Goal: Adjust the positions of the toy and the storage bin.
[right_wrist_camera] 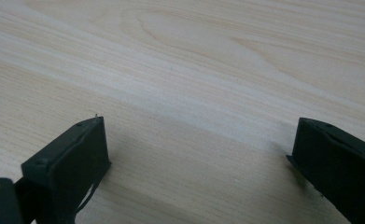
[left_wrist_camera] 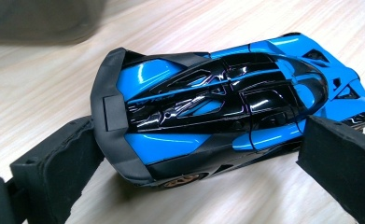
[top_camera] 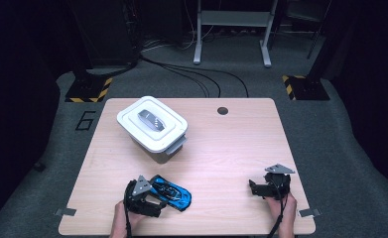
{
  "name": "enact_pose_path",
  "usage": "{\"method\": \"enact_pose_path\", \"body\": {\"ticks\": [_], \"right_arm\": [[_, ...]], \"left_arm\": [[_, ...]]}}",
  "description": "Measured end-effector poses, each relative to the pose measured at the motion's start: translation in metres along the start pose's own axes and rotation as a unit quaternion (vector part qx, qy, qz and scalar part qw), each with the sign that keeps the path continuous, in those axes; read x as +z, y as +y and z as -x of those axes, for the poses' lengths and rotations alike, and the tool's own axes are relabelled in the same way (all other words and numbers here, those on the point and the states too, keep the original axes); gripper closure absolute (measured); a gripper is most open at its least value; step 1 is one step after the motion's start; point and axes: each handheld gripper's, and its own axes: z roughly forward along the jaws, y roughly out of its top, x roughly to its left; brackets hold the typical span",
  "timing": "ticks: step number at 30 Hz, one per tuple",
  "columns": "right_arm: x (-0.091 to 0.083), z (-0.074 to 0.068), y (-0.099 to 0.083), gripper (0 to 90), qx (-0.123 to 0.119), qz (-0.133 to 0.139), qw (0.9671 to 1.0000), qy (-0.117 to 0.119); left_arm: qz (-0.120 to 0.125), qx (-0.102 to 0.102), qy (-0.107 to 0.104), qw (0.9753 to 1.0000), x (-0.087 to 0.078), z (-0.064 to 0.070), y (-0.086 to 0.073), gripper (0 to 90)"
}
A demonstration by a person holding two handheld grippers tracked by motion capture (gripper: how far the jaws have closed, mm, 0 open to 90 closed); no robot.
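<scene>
Toy car (left_wrist_camera: 227,107), glossy blue with black roof and dark rear wing, lies on the wooden table (top_camera: 231,148) at lower left of the high view. We see no readable writing on it. Left gripper (top_camera: 154,201) has its jaws spread either side of the car, one by the tail, not clamped. Right gripper (top_camera: 258,187) sits low at lower right, jaws wide apart over bare wood. White lidded container (top_camera: 152,124) sits upper left, well apart.

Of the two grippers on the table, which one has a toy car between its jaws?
The left gripper: its open jaws straddle the blue and black toy car. The right gripper, near the table's right edge, has only bare wood between its open jaws.
</scene>
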Motion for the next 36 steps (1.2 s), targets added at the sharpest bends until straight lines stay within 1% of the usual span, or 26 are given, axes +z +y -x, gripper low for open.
{"method": "enact_pose_path", "body": {"ticks": [2,4,5,6,8,11,12,14,15,16,17,20,22,25,27,30,31,32,33,34,35,36], "right_arm": [[0.0,0.0,0.0,2.8,0.0,0.0,1.0,0.0],[0.0,0.0,0.0,2.9,0.0,0.0,1.0,0.0],[0.0,0.0,0.0,2.8,0.0,0.0,1.0,0.0],[0.0,0.0,0.0,2.8,0.0,0.0,1.0,0.0],[0.0,0.0,0.0,2.8,0.0,0.0,1.0,0.0],[0.0,0.0,0.0,2.8,0.0,0.0,1.0,0.0],[0.0,0.0,0.0,2.8,0.0,0.0,1.0,0.0],[0.0,0.0,0.0,2.8,0.0,0.0,1.0,-0.001],[0.0,0.0,0.0,2.8,0.0,0.0,1.0,-0.001],[0.0,0.0,0.0,2.8,0.001,0.0,1.0,-0.001],[0.0,0.0,0.0,2.8,0.0,0.0,1.0,-0.001],[0.0,0.0,0.0,2.8,0.0,0.0,1.0,-0.001],[0.0,0.0,0.0,2.8,0.0,0.0,1.0,-0.001],[0.0,0.0,0.0,2.8,0.0,0.0,1.0,-0.001],[0.0,0.0,0.0,2.9,0.0,0.0,1.0,-0.001],[0.0,0.0,0.0,2.8,0.0,0.0,1.0,-0.001],[0.0,0.0,0.0,2.8,0.0,0.0,1.0,-0.001],[0.0,0.0,0.0,2.9,0.0,0.0,1.0,-0.001],[0.0,0.0,0.0,2.8,0.0,0.0,1.0,-0.001],[0.0,0.0,0.0,2.8,0.0,0.0,1.0,-0.001],[0.0,0.0,0.0,2.8,0.0,0.0,1.0,-0.001],[0.0,0.0,0.0,2.8,0.0,0.0,1.0,-0.001]], "left_arm": [[0.0,-0.001,-0.002,1.0,0.004,0.008,0.003,0.0],[0.001,-0.001,0.004,1.0,0.007,0.016,0.006,0.0],[0.001,-0.005,0.005,1.0,0.009,0.019,0.007,0.0],[0.003,-0.006,0.011,0.9999,0.01,0.022,0.008,0.0],[0.004,-0.014,0.013,0.9998,0.011,0.025,0.008,0.4],[0.013,-0.02,0.026,0.9994,0.013,0.027,0.008,0.8],[0.01,-0.019,0.023,0.9995,0.013,0.027,0.008,0.9],[0.009,-0.023,0.025,0.9994,0.014,0.03,0.01,0.9],[0.008,-0.021,0.026,0.9994,0.015,0.03,0.011,0.9],[0.011,-0.023,0.026,0.9993,0.016,0.031,0.011,0.9],[0.008,-0.026,0.022,0.9994,0.017,0.032,0.012,0.9],[0.01,-0.026,0.015,0.9995,0.023,0.038,0.016,0.8],[0.01,-0.022,0.015,0.9996,0.027,0.042,0.019,0.6],[0.009,-0.023,0.005,0.9997,0.033,0.048,0.024,0.2],[0.006,-0.021,0.002,0.9998,0.038,0.051,0.028,0.0],[0.002,-0.017,-0.006,0.9998,0.043,0.055,0.033,0.0],[0.004,-0.02,-0.007,0.9998,0.045,0.057,0.034,0.0],[0.003,-0.016,-0.011,0.9998,0.046,0.058,0.036,0.0],[0.004,-0.018,-0.011,0.9998,0.048,0.059,0.037,0.0],[0.003,-0.013,-0.012,0.9998,0.049,0.06,0.038,0.0],[0.004,-0.016,-0.011,0.9998,0.05,0.061,0.039,0.0],[0.002,-0.014,-0.016,0.9998,0.051,0.062,0.04,0.0]]}}
